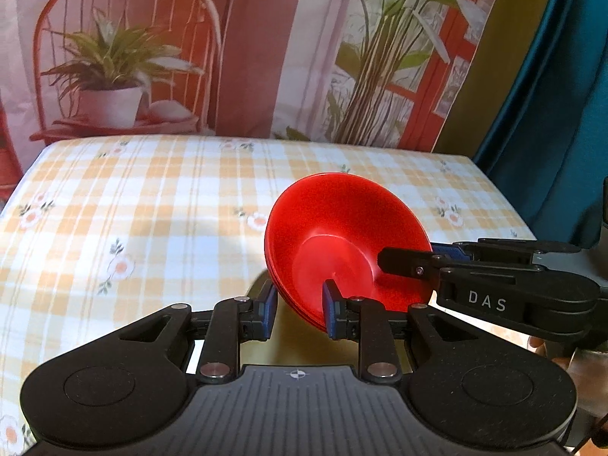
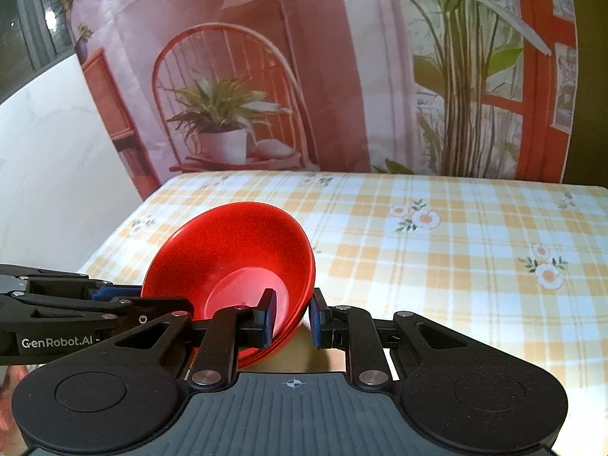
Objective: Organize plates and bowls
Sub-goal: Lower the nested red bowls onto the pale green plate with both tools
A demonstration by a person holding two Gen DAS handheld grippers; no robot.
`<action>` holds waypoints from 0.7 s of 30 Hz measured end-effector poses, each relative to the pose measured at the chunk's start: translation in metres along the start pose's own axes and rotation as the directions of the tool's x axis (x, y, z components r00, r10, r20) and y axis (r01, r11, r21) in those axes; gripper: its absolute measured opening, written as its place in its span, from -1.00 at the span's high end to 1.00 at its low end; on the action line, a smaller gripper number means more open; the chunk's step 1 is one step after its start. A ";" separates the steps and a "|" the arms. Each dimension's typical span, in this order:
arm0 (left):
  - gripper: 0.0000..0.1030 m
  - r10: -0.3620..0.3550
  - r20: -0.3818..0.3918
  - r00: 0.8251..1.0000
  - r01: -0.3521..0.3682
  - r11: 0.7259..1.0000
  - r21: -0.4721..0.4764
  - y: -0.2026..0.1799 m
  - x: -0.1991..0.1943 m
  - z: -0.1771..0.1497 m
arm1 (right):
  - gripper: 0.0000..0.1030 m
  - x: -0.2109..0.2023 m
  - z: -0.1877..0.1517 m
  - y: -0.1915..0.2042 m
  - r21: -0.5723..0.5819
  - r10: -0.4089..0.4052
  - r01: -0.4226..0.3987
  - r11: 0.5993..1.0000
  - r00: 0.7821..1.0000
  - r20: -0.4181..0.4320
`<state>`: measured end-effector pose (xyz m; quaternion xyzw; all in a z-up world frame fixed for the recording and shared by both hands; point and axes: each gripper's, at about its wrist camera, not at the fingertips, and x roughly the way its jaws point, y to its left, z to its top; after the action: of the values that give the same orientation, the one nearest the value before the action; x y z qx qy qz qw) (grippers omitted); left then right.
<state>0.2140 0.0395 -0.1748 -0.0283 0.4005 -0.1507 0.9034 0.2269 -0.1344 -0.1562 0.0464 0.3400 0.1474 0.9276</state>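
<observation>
A stack of red bowls [image 1: 342,239] is held tilted above the checked tablecloth, its hollow facing both cameras; it also shows in the right wrist view [image 2: 231,262]. My left gripper [image 1: 298,309] straddles the stack's near-left rim, one blue pad inside the bowl and one outside. My right gripper [image 2: 290,319] straddles the opposite rim the same way and shows from the side in the left wrist view [image 1: 402,262]. Both sets of jaws clamp the rim. A yellowish object [image 1: 292,342] lies under the bowls, mostly hidden.
The table [image 1: 152,205] is covered with a yellow and white checked cloth with flowers. A printed backdrop [image 1: 266,49] of a chair and plants hangs behind its far edge. A teal curtain [image 1: 562,95] hangs at the right.
</observation>
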 end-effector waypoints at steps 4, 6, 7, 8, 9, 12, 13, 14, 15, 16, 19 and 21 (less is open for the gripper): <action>0.48 -0.001 -0.005 1.000 0.001 1.000 -0.018 0.005 -0.003 -0.011 | 0.65 0.002 -0.012 0.007 -0.001 -0.007 0.007 1.000 1.000 -0.015; 0.48 -0.002 -0.012 1.000 0.002 1.000 -0.023 0.006 -0.003 -0.016 | 0.65 0.003 -0.018 0.010 -0.007 -0.013 0.013 1.000 1.000 -0.021; 0.48 -0.002 -0.016 1.000 0.001 1.000 -0.025 0.007 -0.003 -0.019 | 0.65 0.004 -0.021 0.011 -0.011 -0.017 0.017 1.000 1.000 -0.025; 0.48 -0.002 -0.018 1.000 0.001 1.000 -0.028 0.007 -0.003 -0.022 | 0.65 0.005 -0.023 0.012 -0.014 -0.020 0.020 1.000 0.999 -0.028; 0.48 -0.003 -0.022 1.000 0.003 0.999 -0.033 0.007 -0.002 -0.024 | 0.65 0.006 -0.026 0.012 -0.013 -0.023 0.023 1.000 0.999 -0.032; 0.47 -0.008 -0.036 0.999 0.006 0.999 -0.044 0.009 0.003 -0.029 | 0.67 0.009 -0.030 0.012 -0.001 -0.034 0.034 0.999 0.999 -0.040; 0.47 -0.007 -0.041 0.999 0.005 0.999 -0.044 0.009 0.005 -0.030 | 0.67 0.010 -0.031 0.011 0.003 -0.036 0.037 0.999 0.999 -0.039; 0.47 -0.007 -0.045 0.999 0.005 0.999 -0.045 0.009 0.007 -0.031 | 0.67 0.010 -0.031 0.010 0.007 -0.039 0.039 0.999 0.998 -0.040; 0.47 -0.007 -0.049 0.999 0.005 0.999 -0.046 0.009 0.008 -0.031 | 0.67 0.011 -0.032 0.009 0.007 -0.041 0.042 0.999 0.998 -0.042; 0.47 -0.008 -0.051 0.999 0.005 0.999 -0.046 0.009 0.009 -0.032 | 0.67 0.011 -0.032 0.009 0.007 -0.042 0.042 0.999 0.998 -0.044; 0.47 -0.017 -0.055 0.998 0.014 0.998 -0.055 0.010 0.012 -0.032 | 0.69 0.014 -0.034 0.006 0.016 -0.045 0.046 0.999 0.997 -0.055; 0.48 -0.018 -0.055 0.998 0.015 0.998 -0.057 0.010 0.014 -0.032 | 0.69 0.016 -0.035 0.004 0.028 -0.045 0.047 0.999 0.997 -0.059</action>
<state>0.2021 0.0472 -0.2079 -0.0528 0.4294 -0.1477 0.8894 0.2148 -0.1260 -0.1921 0.0478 0.3699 0.1224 0.9197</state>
